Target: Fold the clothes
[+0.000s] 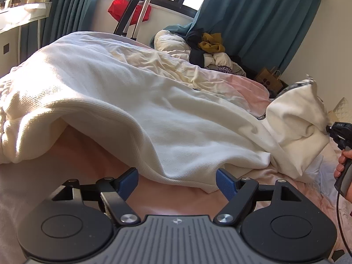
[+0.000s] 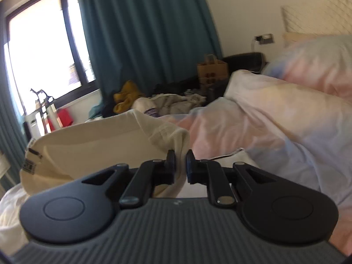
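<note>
A cream-white knit garment (image 1: 132, 101) lies spread over the pink bed sheet (image 1: 88, 154). My left gripper (image 1: 176, 176) is open, low at the garment's near hem. Its blue pads (image 1: 129, 178) stand wide on either side of the hem edge and do not press it. My right gripper (image 2: 180, 155) is shut on a bunched edge of the same garment (image 2: 88, 145), which hangs lifted off the bed. In the left wrist view the right gripper (image 1: 336, 129) shows at the far right edge, held by a hand (image 1: 342, 162), with the raised cloth in front of it.
A pile of clothes (image 1: 211, 44) sits at the far side of the bed under teal curtains (image 1: 253, 22). A brown paper bag (image 1: 269, 79) stands beyond it. A red item (image 1: 129, 11) hangs on a stand by the window. Pastel pillows (image 2: 319, 61) lie at the headboard end.
</note>
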Motion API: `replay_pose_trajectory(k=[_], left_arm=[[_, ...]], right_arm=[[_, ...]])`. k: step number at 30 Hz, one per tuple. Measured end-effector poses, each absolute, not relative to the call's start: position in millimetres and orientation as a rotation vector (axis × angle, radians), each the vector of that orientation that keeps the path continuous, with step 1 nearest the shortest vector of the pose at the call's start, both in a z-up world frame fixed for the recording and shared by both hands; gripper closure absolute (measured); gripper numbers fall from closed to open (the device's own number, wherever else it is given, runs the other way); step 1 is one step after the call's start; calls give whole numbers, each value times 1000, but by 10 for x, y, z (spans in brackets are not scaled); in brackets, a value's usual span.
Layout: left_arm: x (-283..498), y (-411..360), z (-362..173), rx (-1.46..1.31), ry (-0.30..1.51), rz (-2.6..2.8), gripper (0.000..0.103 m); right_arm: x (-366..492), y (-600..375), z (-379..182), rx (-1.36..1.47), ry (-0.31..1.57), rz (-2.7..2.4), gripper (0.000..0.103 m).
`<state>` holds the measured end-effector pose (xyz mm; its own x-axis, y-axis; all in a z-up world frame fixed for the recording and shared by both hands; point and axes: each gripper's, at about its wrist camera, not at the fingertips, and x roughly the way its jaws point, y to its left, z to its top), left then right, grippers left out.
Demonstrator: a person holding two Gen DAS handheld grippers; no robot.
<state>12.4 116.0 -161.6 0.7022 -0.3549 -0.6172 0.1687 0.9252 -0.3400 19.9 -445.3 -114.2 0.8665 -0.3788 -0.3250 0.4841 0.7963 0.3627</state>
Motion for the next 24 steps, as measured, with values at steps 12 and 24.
replay_pose_trajectory(k=[12, 24], left_arm=[[257, 1132, -1682, -278, 747, -285, 24], [53, 1230, -1435, -309, 664, -309, 24]], right_arm=[[10, -5273, -2052, 765, 362, -653, 86], [-483, -4092, -1111, 392, 356, -439, 26]])
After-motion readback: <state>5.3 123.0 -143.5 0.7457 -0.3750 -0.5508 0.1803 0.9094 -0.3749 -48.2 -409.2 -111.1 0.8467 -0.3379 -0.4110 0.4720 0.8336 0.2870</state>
